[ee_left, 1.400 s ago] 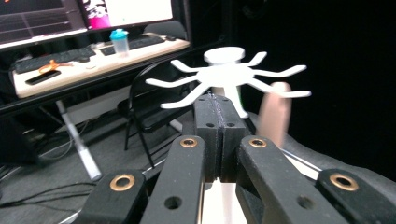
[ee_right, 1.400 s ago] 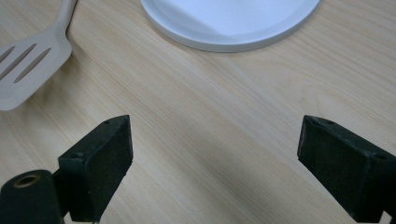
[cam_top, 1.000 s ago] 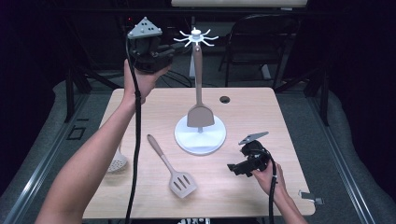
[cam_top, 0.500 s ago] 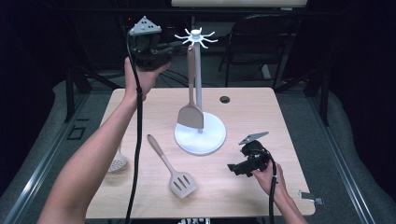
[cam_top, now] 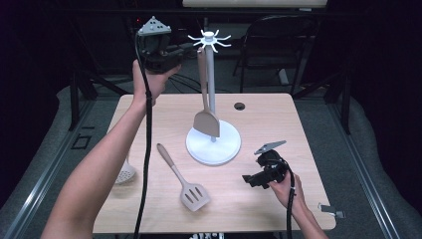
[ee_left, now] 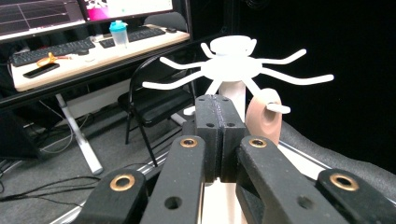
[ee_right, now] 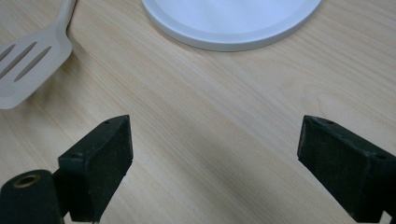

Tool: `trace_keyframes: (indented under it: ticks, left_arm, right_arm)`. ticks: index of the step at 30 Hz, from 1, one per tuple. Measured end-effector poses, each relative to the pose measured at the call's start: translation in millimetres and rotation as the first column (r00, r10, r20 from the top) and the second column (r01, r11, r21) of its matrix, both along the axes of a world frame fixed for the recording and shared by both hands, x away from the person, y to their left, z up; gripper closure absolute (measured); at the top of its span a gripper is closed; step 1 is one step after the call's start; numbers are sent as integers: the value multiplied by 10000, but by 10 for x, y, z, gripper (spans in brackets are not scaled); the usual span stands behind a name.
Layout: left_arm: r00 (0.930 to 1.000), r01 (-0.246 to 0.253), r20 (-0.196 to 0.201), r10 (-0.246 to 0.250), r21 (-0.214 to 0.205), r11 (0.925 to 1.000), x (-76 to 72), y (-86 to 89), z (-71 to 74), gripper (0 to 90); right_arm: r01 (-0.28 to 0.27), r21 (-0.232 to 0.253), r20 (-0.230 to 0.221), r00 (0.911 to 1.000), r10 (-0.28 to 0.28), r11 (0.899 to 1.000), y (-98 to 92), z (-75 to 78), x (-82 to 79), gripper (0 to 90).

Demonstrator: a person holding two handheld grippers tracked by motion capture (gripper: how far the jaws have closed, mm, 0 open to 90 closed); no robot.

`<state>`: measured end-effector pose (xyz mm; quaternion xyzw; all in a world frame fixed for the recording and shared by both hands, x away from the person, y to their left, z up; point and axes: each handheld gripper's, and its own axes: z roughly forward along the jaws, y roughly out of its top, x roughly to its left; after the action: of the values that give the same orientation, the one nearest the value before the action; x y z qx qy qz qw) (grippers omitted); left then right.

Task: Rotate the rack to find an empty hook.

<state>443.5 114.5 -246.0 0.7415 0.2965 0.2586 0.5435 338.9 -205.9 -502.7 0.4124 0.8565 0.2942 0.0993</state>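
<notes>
A white utensil rack [cam_top: 211,84] stands mid-table on a round base [ee_right: 233,23], with thin hooks around its crown [ee_left: 233,67]. A beige spatula [cam_top: 206,122] hangs from one hook, its looped handle end [ee_left: 264,119] over the hook tip. My left gripper [cam_top: 190,50] is held high just left of the crown. Its jaws are shut together with nothing between them, and in its own view the left gripper [ee_left: 219,105] sits close to the handle loop but apart from it. My right gripper [cam_top: 249,180] rests low at the table's right front. The right gripper [ee_right: 215,144] is open over bare wood.
A slotted beige spatula [cam_top: 185,180] lies flat left of the base, its blade [ee_right: 28,60] near my right gripper. A perforated spoon [cam_top: 124,174] lies at the table's left edge, partly under the forearm. A black grommet [cam_top: 240,106] sits at the back. A chair [cam_top: 278,45] stands behind.
The hanging spatula's blade has swung slightly left. The left gripper has shifted only a little near the crown. The right gripper has not moved.
</notes>
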Motion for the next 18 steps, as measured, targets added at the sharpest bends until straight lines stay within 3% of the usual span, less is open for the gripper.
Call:
trace_keyframes:
  ticks: [2,6,9,18]
  left_arm:
    - [10000,75,0,-75,-40,10000,-14,5,-6,896]
    - [9996,257,-145,-257,-42,9997,-61,28,-24,735]
    - [9998,143,-160,-139,227,9996,-103,37,-39,560]
    - [9997,229,-112,-229,-12,9997,-258,208,-109,340]
  right_arm:
    - [-17,11,-2,10000,17,10000,-2,2,-1,97]
    - [-60,-6,-41,10000,60,10000,-1,7,-4,98]
    - [-119,-29,-123,9999,118,9999,8,13,-8,100]
    - [-248,100,-58,9997,249,9996,42,10,-14,101]
